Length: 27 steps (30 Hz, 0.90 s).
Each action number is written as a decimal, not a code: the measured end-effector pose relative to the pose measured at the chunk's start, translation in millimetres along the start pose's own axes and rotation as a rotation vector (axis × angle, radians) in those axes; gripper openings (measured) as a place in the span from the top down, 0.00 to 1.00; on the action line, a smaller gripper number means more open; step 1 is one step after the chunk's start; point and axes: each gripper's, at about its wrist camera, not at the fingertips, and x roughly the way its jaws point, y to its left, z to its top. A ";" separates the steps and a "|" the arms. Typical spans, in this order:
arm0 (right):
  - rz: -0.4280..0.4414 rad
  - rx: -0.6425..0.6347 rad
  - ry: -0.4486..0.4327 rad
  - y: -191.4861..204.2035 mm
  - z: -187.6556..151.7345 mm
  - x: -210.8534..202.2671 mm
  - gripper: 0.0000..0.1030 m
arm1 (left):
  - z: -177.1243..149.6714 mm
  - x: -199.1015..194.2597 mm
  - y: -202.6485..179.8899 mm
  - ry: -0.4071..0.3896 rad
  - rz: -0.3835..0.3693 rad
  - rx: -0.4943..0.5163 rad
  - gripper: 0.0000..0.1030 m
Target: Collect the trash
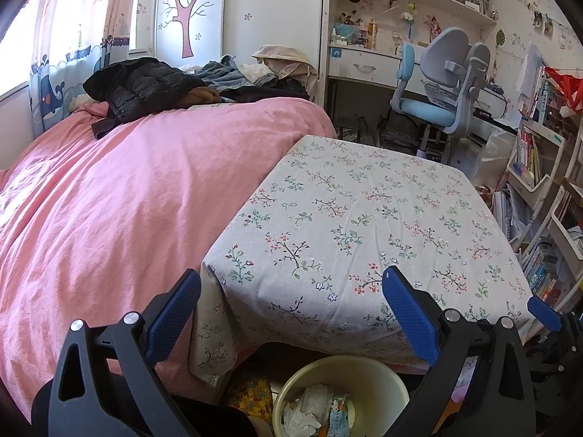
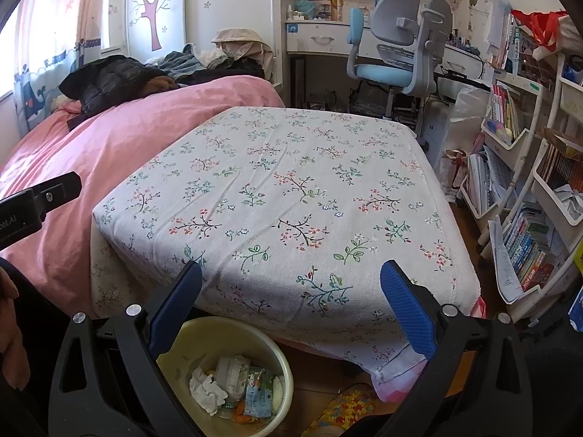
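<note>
The left gripper (image 1: 291, 291) and right gripper (image 2: 291, 284) are hanging wide apart, holding nothing, the trash-filled bin (image 2: 271, 357) sitting just below them.

One bin (image 2: 182, 346), one floral-covered table (image 2: 291, 189), one pink bed (image 1: 109, 189), one desk chair (image 2: 397, 36)

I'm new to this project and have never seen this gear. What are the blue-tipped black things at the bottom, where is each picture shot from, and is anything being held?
They are two handheld grippers, one per hand, each with its own camera looking along its fingers. The left gripper and right gripper are both open and hold nothing. Ahead is a table under a flowered cloth, with nothing on it, beside a pink bed. Below sits a yellow bin holding crumpled tissues and wrappers.
</note>
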 end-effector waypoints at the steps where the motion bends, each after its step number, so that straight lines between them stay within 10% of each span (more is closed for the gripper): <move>1: 0.000 0.000 -0.001 0.0 -0.1 -0.1 0.08 | 0.4 0.0 -1.6 0.001 0.001 0.001 0.08; 27: -0.013 0.006 -0.016 -4.4 3.4 -2.7 0.08 | -0.6 0.2 -12.4 0.011 0.020 0.036 0.08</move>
